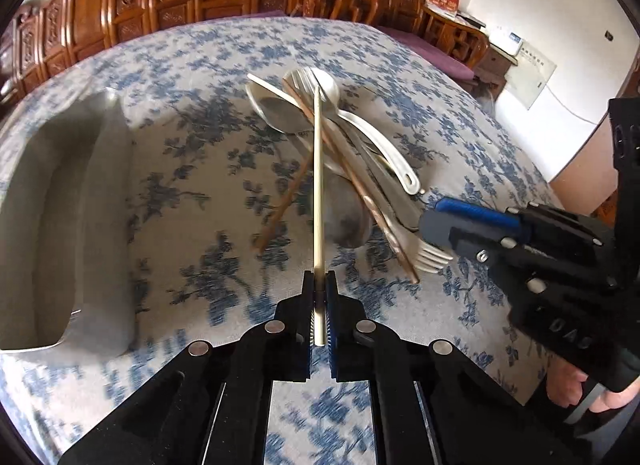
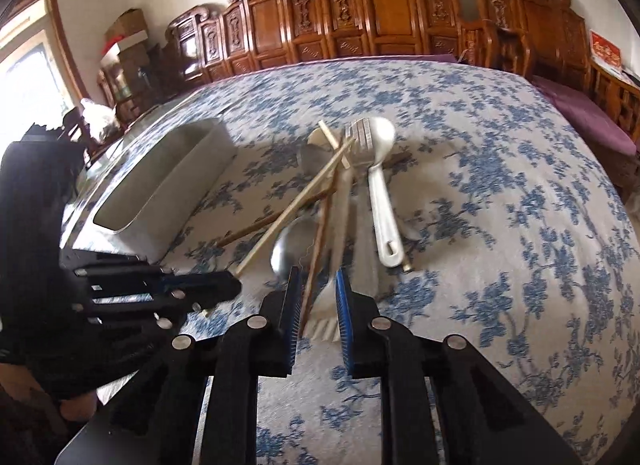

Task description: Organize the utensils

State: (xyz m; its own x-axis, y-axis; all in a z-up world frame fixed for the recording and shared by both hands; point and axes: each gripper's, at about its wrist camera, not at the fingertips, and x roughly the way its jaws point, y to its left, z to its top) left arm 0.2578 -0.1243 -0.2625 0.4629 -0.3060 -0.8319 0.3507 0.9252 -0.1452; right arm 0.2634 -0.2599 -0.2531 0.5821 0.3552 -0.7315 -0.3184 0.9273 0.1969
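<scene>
The left tongs sit nearest the lens, closed on the near end of a pale chopstick that runs straight away from them, its far tip over the heap of utensils. The right tongs stand open, their blue pads either side of a brown chopstick and the tines of a pale plastic fork, gripping neither as far as the blur allows.

The table, largest of all, wears a white cloth with blue flowers. On its left side stands a long grey bin, its open top facing up, well apart from the heap. Behind the table runs a carved wooden screen.

The heap lies mid-table: a white ladle-like spoon with a hole in its handle, a metal spoon bowl toward the right tongs, a metal fork at the far end, and a second brown chopstick lying on the cloth just left of the held one.
</scene>
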